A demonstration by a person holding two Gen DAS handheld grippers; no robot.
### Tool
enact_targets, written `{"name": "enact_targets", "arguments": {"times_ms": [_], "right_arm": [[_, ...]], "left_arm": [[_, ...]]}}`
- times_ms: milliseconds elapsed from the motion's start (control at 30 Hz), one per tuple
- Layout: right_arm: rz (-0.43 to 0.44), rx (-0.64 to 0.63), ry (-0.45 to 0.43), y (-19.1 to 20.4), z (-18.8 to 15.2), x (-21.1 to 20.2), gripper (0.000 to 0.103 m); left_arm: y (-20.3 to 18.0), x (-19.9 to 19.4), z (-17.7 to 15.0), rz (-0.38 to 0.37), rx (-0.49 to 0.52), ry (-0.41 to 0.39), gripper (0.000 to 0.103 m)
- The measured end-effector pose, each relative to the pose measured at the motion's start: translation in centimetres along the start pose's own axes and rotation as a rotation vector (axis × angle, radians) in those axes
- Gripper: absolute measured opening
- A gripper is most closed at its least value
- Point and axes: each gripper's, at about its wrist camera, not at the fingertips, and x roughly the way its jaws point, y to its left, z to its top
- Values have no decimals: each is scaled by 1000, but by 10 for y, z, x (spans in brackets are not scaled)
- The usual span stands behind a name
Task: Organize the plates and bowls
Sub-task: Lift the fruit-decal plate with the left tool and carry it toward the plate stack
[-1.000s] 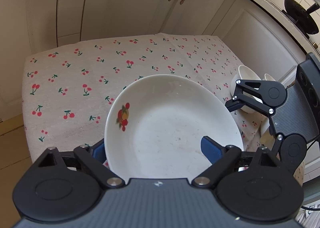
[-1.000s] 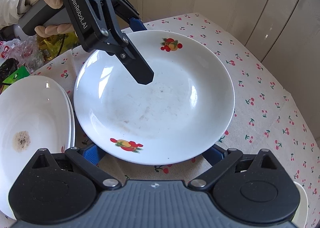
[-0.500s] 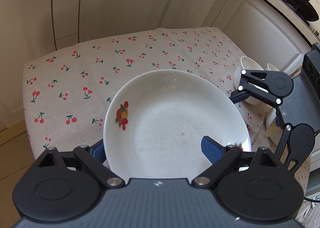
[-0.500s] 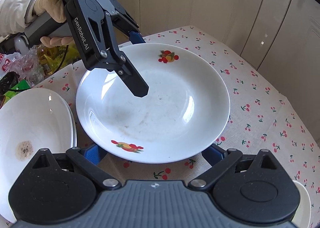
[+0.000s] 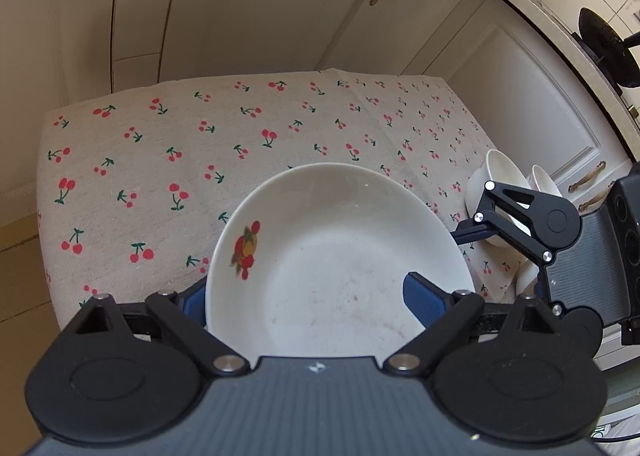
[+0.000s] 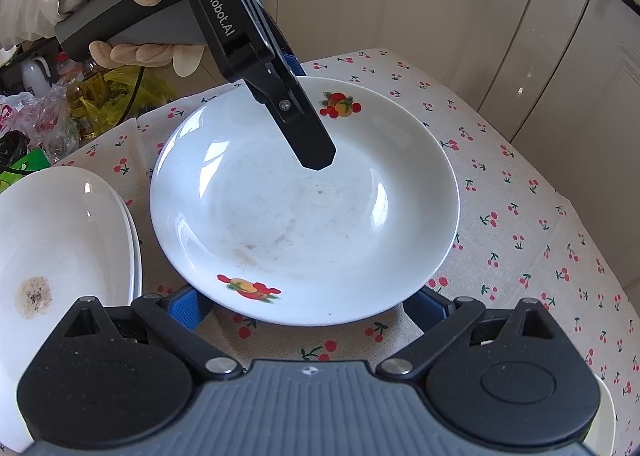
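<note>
A white plate with fruit prints (image 6: 304,212) is held tilted a little above the cherry tablecloth (image 6: 520,224). My left gripper (image 5: 312,298) is shut on its rim, one finger above (image 6: 308,140) and one below; the plate fills the left wrist view (image 5: 340,256). My right gripper (image 6: 308,306) is open with the plate's near edge between its blue pads (image 6: 184,308), whether touching I cannot tell; it also shows in the left wrist view (image 5: 520,224). A stack of white oval plates (image 6: 60,256), the top one stained, lies to the left.
Two small white bowls (image 5: 500,184) stand at the table's right edge behind my right gripper. Bags and oil bottles (image 6: 60,112) sit beyond the table's left side. White cabinets (image 5: 280,4) surround the table. The cloth's far half is bare.
The plate has risen and tilted with my left gripper. My right gripper has stayed at the plate's near edge, still open.
</note>
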Motion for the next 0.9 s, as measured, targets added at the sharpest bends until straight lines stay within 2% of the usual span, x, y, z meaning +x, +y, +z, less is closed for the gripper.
{"name": "enact_targets", "arguments": {"times_ms": [400, 900], "right_arm": [[4, 26, -62, -3, -2, -11, 101], [21, 17, -79, 1, -1, -19, 101]], "left_arm": [[-9, 3, -3, 24, 58, 1, 95], [-10, -2, -2, 21, 51, -5, 95]]}}
